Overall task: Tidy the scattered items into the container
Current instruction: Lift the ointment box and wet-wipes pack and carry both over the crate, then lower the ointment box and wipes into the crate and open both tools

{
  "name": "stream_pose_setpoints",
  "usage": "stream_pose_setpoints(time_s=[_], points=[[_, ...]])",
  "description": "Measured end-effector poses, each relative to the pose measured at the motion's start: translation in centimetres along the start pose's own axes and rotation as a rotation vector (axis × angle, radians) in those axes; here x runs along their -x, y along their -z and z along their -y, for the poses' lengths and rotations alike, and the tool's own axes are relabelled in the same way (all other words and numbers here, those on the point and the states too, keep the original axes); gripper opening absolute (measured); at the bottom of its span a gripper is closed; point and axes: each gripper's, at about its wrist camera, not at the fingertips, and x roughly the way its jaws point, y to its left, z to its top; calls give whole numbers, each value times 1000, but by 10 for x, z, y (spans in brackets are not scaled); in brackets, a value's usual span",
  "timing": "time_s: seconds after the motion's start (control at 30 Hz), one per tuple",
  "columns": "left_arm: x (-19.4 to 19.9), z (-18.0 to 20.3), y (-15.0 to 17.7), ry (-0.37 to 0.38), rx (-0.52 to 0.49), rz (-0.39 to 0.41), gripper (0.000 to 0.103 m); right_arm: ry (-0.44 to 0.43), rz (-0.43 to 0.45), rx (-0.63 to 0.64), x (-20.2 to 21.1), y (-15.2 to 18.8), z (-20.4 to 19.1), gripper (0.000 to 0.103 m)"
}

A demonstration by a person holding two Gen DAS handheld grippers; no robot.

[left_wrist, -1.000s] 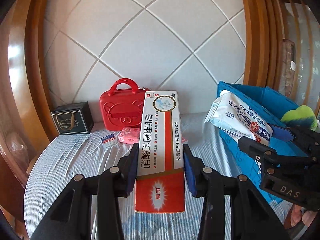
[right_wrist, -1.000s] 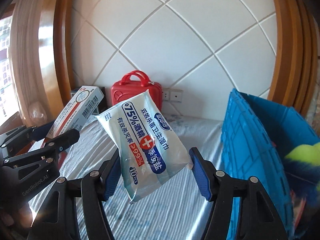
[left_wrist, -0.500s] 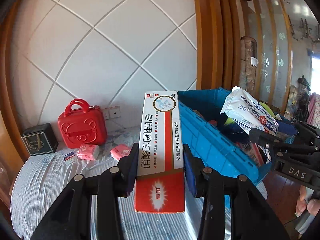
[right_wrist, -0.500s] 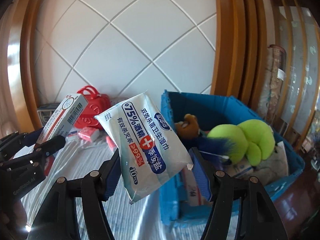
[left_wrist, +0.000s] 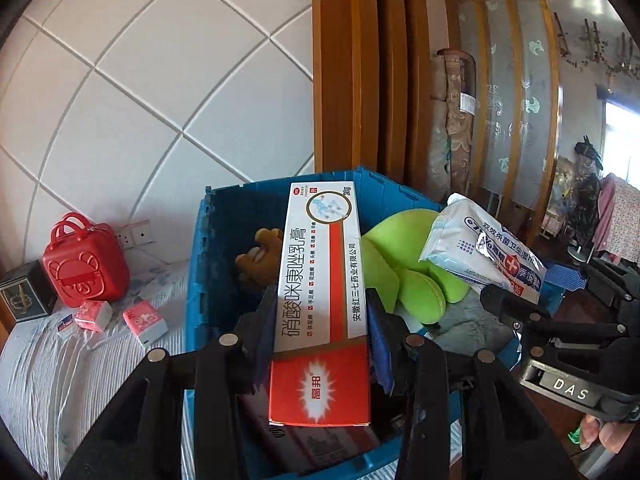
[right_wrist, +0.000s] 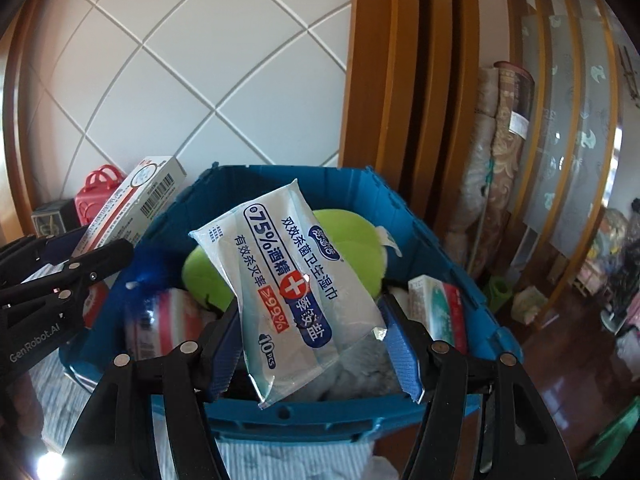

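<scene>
blue crate (left_wrist: 280, 192) is right under both loads now. my left hand-held gripper (left_wrist: 320, 334) is clamped on the ointment box (left_wrist: 322, 272), upright, over the crate's near-left part. my right hand-held gripper (right_wrist: 310, 350) is clamped on the wipes pack (right_wrist: 288, 276), hanging above the green plush (right_wrist: 352, 240) mid-crate. to do the drop well, i think: lower each load past the rim, release one at a time, tilt the box flat so it doesn't stand on end, keep the two grippers apart. still out on the striped surface (left_wrist: 44, 360): two pink packets (left_wrist: 145, 321), a small card, red case (left_wrist: 82, 266), black box (left_wrist: 24, 298).
</scene>
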Motion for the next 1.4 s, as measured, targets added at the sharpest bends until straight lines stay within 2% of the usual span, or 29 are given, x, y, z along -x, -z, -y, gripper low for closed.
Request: stream_pose_setpoints(time_s=[0.13,0.27,0.5,0.57,0.63,0.7,0.83,0.97,1.23,1.4], points=[[-28,26,1,-21,-40,-66,40,-52,-36,-3,-22,9,22,65],[-58,34,5,-43,-30,-163,40,-110,-91,19,-51,18,27,65],[-57,38,10,-73,-41,-163,41,-140,-101,64,-65,22,27,65],[-56,38,12,-73,-35,-163,49,-141,-100,70,-65,23,28,65],[-54,39,13,-82,-36,-155,63,-135,-100,81,-63,25,28,65],[-51,41,13,-80,-40,-148,67,-127,-102,92,-62,27,29,66],[-46,41,15,-77,-33,-146,67,-118,-105,93,-59,28,31,66],[-42,39,17,-79,-22,-152,67,-100,-108,91,-57,30,33,73],[-34,41,21,-90,-19,-162,67,-67,-108,94,-47,32,38,101],[-22,42,26,-91,-16,-160,67,-67,-92,94,-28,35,40,103]])
